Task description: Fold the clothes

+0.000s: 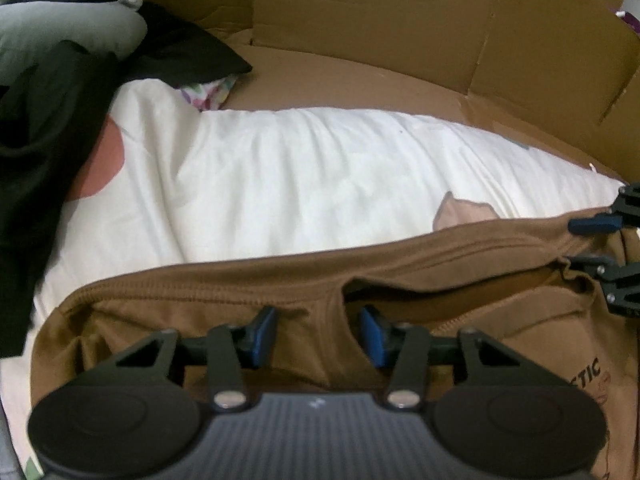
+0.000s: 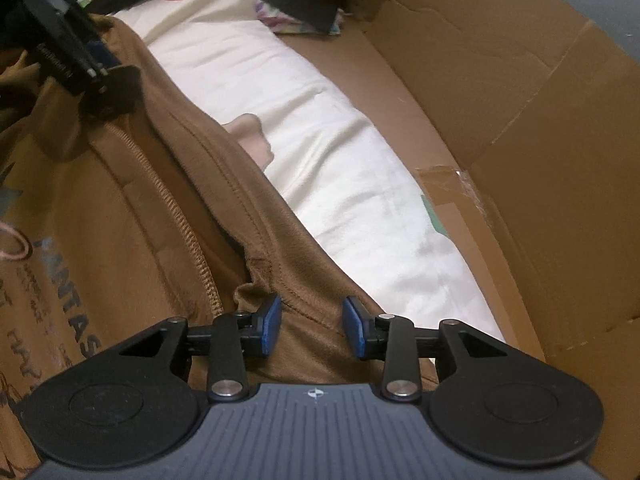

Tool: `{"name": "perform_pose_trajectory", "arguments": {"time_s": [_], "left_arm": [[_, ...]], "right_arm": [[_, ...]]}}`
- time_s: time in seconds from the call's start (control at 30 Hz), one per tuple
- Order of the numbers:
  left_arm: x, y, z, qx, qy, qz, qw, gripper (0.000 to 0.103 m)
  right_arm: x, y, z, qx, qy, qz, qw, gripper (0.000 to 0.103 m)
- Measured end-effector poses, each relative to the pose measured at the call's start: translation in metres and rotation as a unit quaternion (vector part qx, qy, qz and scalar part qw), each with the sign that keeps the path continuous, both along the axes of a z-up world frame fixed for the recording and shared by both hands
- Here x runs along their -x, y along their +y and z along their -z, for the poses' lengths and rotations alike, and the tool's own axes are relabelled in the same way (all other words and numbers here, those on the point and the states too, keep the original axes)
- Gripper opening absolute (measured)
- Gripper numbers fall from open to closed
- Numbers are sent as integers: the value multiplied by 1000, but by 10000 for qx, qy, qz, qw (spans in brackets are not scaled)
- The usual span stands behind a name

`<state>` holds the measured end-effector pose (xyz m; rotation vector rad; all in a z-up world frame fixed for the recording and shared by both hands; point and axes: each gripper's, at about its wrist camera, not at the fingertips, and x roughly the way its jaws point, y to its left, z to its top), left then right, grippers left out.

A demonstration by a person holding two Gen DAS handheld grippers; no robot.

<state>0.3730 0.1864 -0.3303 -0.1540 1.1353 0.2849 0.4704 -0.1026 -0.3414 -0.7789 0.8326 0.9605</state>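
Note:
A brown T-shirt point(image 1: 280, 280) with printed lettering lies on a white bedsheet point(image 1: 280, 176). My left gripper point(image 1: 318, 334) is open, its blue pads either side of a fold of the shirt's shoulder by the neck opening. My right gripper point(image 2: 312, 326) is open too, its pads straddling the seamed shoulder edge of the shirt point(image 2: 168, 200). The right gripper also shows at the right edge of the left wrist view point(image 1: 600, 244). The left gripper shows at the top left of the right wrist view point(image 2: 100, 76).
Brown cardboard walls point(image 1: 400, 24) stand around the far side of the sheet, also in the right wrist view point(image 2: 520, 100). A pile of dark and grey-green clothes point(image 1: 60, 80) lies at the left. A floral cloth point(image 1: 208, 94) peeks out beneath it.

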Motion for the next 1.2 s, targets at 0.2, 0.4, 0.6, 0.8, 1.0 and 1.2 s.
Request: {"name": "perform_pose_trajectory", "arguments": {"time_s": [0.2,0.4,0.6,0.8,1.0,1.2], "left_arm": [[3,8,-6,188,-176,-255,9993,8],[-4,11,-22,131,-448,-297,9985,7],[-20,20,-27,74,-583,-421,9974,8],[-38,38,-22,219,-562,-555,9966,21],[-35,49,-39,96,-791,-550,9953,51],[-8,63,-40,-31,-775,-742,9942,48]], "right_arm": [[-3,1,-5,-99,289,30,9995,3],[-9,-10,-27,-517,104,411,9978,2],[-24,-11,-40,-756,-47,835,9936,2],[-49,-1,-31,-754,-161,1448,9865,0],[-66,-12,-40,-1210,-3,2162,9688,0],[-53,-25,-51,-1392,154,2242,9644,1]]}}
